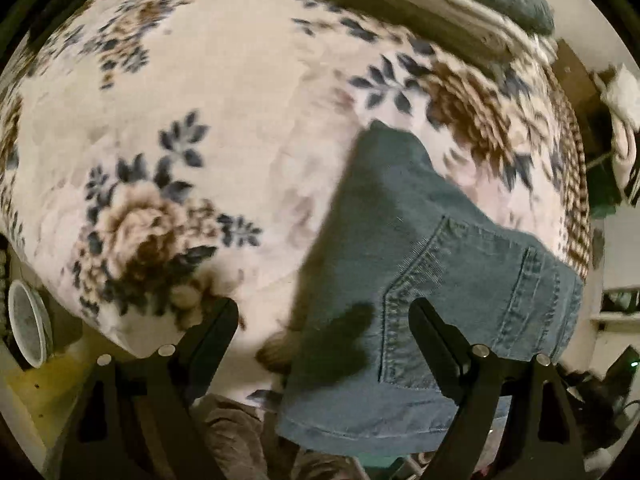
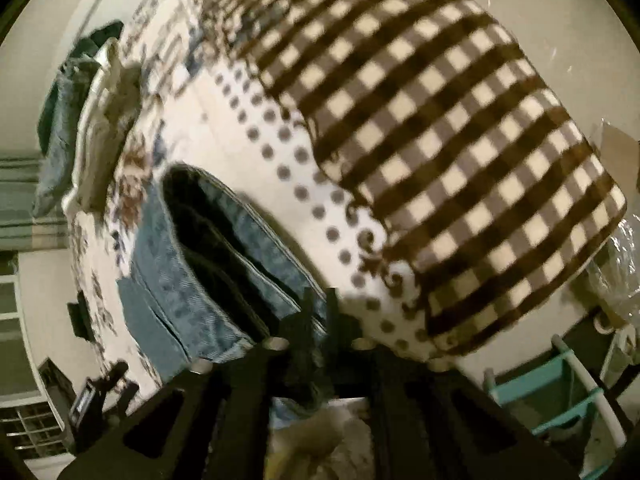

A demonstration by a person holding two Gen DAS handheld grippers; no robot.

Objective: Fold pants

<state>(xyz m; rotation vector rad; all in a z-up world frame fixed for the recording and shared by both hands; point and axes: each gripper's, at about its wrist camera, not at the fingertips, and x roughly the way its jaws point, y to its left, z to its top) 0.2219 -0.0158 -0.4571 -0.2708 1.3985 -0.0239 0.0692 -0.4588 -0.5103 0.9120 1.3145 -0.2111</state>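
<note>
Pants [image 1: 404, 240]: blue denim, lying on the floral blanket [image 1: 224, 80] of the bed, near its edge.
Left claw [image 1: 324, 320]: jaws spread wide above the pocket area, holding nothing.
Right claw [image 2: 320, 304]: pinched closed on the pants' waistband edge [image 2: 280, 280].
Risk: a one-sided pull may drag the denim off the bed or skew the fold.

A bed [image 1: 224, 80] under a floral blanket [image 1: 248, 152] with checked border [image 2: 440, 140]; pale wall [image 2: 36, 92], teal rack [image 2: 560, 400] beside it.
</note>
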